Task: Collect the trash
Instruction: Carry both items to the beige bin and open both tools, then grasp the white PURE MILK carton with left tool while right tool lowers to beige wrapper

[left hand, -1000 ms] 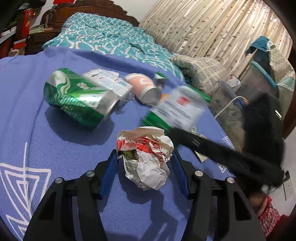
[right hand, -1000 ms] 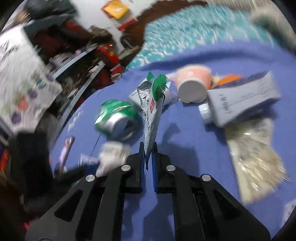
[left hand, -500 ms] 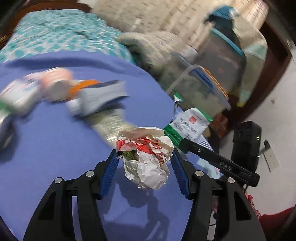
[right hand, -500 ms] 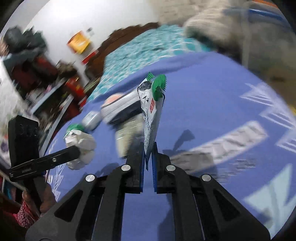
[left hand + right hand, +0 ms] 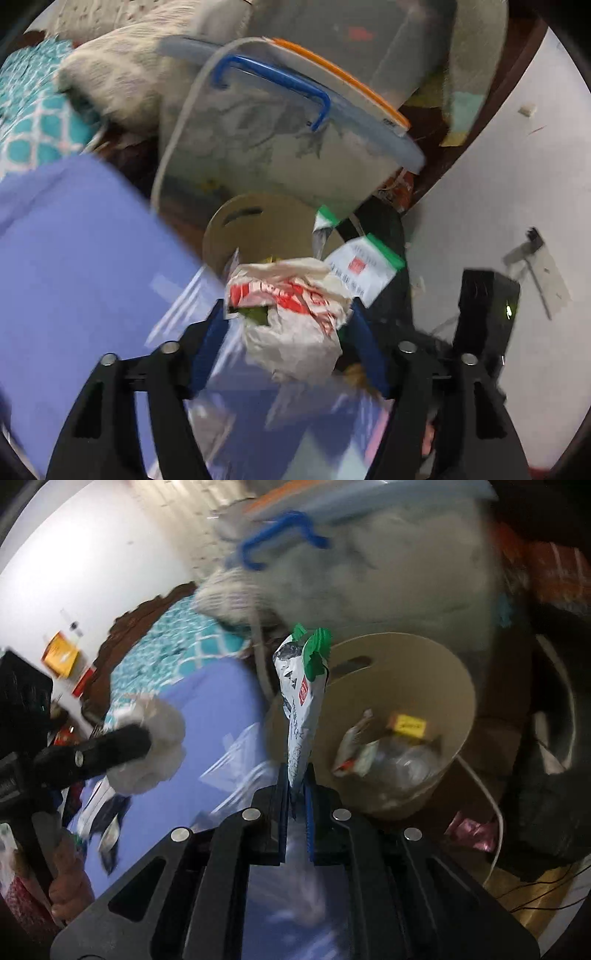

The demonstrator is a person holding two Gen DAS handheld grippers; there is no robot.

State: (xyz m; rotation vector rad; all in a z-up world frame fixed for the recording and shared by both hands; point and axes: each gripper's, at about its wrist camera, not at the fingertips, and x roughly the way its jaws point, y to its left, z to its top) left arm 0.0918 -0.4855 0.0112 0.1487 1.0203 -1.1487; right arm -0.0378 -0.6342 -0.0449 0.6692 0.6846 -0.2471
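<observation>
Ahead of both claws, bin (image 5: 436, 653) already holding some trash. Left claw (image 5: 288, 328) just opening around crumpled paper (image 5: 291, 314); right claw (image 5: 296, 794) clamped on wrapper (image 5: 303, 701). Neither dropped yet.

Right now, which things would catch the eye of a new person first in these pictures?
First, the crumpled paper wrapper between the left gripper's jaws, which have just been opening. Next, the green-and-white packet pinched upright in the right gripper. Behind both stands the tan bin, with trash already inside.
</observation>
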